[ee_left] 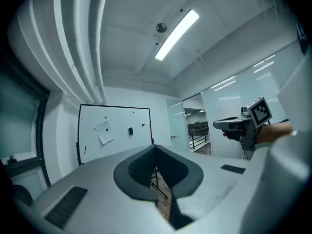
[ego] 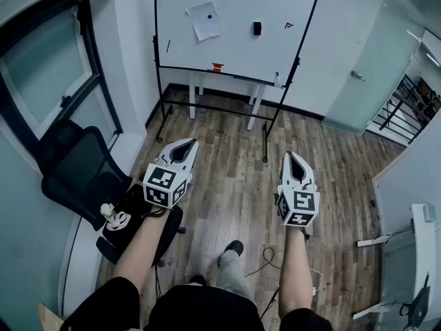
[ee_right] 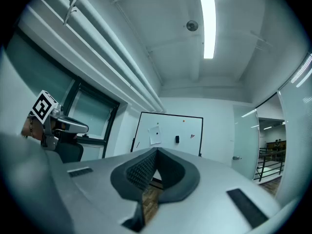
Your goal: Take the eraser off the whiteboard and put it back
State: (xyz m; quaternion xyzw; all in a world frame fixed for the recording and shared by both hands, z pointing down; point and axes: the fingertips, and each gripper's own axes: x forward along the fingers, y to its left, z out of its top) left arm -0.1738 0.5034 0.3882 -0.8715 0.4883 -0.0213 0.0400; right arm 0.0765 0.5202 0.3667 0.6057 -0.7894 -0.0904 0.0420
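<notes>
Bare forearms stretch forward from my dark-clothed lap, side by side and level, each ending in a white plastic hand-held gripper with a black-and-white marker cube at its rear. My left hand-held gripper has its ribbed dark pads pressed together on nothing, and my right hand-held gripper is closed and empty in the same way. Both point toward the whiteboard, a glossy white panel in a thin black frame, well apart from me across the wood-plank floor. The eraser, a small black block, clings to the board's upper middle, right of a tilted paper sheet. One black mesh office chair stands at my left.
</notes>
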